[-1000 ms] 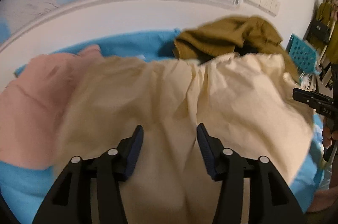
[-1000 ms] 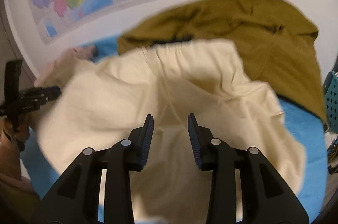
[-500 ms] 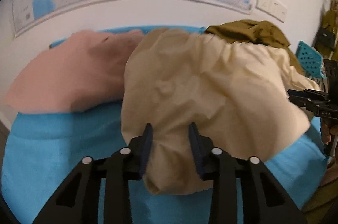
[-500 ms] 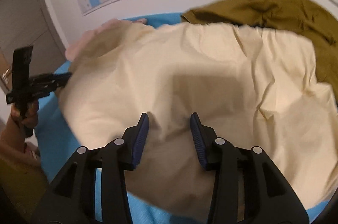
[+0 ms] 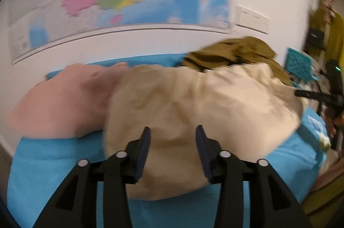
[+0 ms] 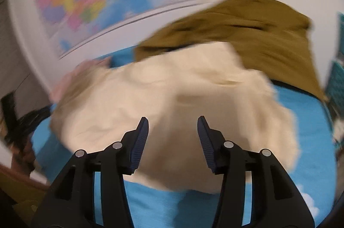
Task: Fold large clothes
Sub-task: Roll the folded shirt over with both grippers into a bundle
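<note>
Left tongs [image 5: 173,134] and right tongs [image 6: 173,125] opening, empty, over cream garment [image 5: 193,103], blue sheet [image 5: 53,163] bare around.

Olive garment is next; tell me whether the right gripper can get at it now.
Probably yes: the right gripper, fingers opening and empty, faces the olive garment, lying exposed behind the cream garment; it must reach over that.

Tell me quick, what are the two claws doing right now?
Left claw: opening, pads off the cream cloth beneath, holding nothing.
Right claw: opening too, above the same cloth, holding nothing.
</note>
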`<state>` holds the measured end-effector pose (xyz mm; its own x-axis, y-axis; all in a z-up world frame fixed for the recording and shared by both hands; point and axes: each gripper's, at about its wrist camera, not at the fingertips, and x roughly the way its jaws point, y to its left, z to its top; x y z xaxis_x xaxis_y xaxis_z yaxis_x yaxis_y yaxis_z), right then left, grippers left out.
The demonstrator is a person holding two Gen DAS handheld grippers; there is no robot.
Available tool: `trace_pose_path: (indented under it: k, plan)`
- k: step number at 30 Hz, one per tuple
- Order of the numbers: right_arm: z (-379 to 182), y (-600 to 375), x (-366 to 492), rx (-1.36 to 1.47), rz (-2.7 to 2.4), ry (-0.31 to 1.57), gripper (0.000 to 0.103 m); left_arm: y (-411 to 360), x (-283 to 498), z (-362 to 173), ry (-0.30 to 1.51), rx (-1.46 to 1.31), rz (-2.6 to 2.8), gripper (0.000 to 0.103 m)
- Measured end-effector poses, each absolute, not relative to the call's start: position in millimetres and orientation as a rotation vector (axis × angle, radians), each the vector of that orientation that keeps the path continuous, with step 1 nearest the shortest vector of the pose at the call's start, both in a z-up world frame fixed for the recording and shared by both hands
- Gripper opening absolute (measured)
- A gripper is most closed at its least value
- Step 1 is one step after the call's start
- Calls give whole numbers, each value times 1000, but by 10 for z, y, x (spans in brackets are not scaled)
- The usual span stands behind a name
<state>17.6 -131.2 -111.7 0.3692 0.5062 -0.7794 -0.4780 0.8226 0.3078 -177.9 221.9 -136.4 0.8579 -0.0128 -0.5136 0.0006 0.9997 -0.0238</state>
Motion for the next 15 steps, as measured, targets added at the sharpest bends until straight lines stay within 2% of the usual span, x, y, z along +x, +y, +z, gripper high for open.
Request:
trace_pose_path:
  k: [1, 3, 4, 8, 15]
  plan:
    - [-1175, -1417, 224, 39, 585, 1033, 47, 2165, -1702, -1398, 552, -10, -12, 46]
    - [-1361, -1587, 337, 67, 520, 1081, 38, 2120, -1504, -1559, 620, -11, -15, 46]
    - [-1453, -1628, 384, 87, 514, 1109, 38, 2155, -1416, -1651, 650, -39, -16, 48]
    - [-1556, -1620, 417, 101, 511, 1125, 39, 2323, -1333, -1770, 671, -163, -39, 45]
    - [-1135, -1920, 210, 142, 515, 1029, 43, 2349, -1533, -1721, 659, -154, -25, 46]
